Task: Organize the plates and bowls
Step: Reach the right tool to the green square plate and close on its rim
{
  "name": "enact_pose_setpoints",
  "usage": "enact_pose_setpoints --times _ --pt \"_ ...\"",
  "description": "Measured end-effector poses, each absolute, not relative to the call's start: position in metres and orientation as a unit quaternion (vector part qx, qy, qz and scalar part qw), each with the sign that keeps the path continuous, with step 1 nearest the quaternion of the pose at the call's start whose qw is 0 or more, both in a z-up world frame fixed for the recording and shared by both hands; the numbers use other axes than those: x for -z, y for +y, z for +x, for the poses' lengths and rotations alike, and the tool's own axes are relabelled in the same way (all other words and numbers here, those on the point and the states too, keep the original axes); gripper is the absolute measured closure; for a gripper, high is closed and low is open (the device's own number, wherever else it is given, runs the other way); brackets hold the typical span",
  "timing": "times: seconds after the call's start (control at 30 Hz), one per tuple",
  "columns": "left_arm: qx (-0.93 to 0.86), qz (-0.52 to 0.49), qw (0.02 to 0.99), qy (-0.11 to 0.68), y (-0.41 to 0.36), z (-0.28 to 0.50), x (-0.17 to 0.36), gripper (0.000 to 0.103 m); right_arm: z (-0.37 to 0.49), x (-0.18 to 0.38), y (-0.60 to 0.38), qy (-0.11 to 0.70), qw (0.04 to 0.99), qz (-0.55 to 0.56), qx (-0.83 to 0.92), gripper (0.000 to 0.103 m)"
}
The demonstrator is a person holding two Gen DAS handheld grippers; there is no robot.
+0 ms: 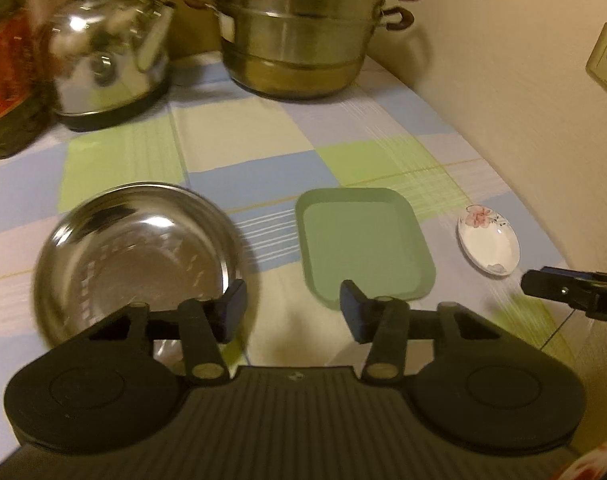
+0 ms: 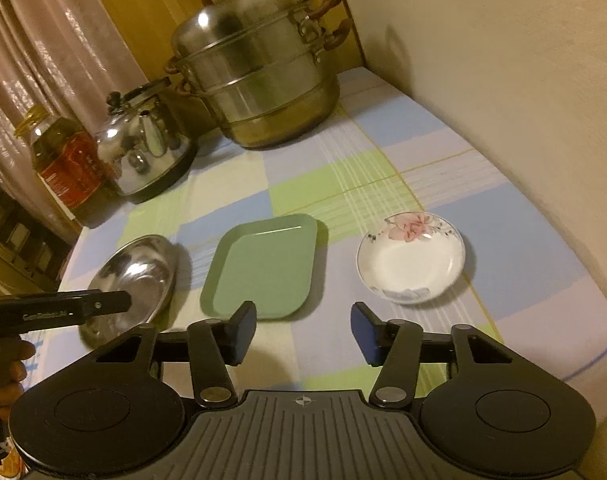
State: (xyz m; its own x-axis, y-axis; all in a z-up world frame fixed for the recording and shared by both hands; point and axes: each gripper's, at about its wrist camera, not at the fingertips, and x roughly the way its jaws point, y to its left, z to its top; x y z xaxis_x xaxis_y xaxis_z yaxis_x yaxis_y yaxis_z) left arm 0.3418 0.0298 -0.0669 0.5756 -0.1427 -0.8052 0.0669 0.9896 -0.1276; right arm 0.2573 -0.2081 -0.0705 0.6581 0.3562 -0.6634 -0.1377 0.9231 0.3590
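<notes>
We keep clear of the steamer pot (image 2: 259, 80) and kettle (image 2: 143, 148) behind. The steel bowl (image 1: 135, 256), green tray (image 1: 363, 244) and flowered saucer (image 2: 411, 258) lie apart in a row (open cloth between). Left gripper (image 1: 291, 308) and right gripper (image 2: 303, 330) are spread, empty; the wall beside the saucer limits our swing, and smooth steel may slip.

The left gripper (image 2: 103, 304) bears small pale lettering along its side, too blurred to read.
</notes>
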Motion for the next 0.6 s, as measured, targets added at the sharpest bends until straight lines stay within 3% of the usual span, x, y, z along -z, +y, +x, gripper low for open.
enact_pose_setpoints --times 0.07,0.43,0.6 --pt "0.074 -0.039 0.88 0.468 0.029 0.358 0.076 0.068 0.269 0.076 -0.205 0.393 0.899 0.139 -0.134 0.055" --pt "0.103 -0.016 0.857 0.504 0.018 0.409 0.115 0.07 0.323 0.107 -0.189 0.42 0.89 0.13 -0.123 0.063" --pt "0.104 -0.019 0.848 0.519 0.016 0.421 0.129 0.08 0.34 0.12 -0.179 0.434 0.883 0.125 -0.124 0.066"
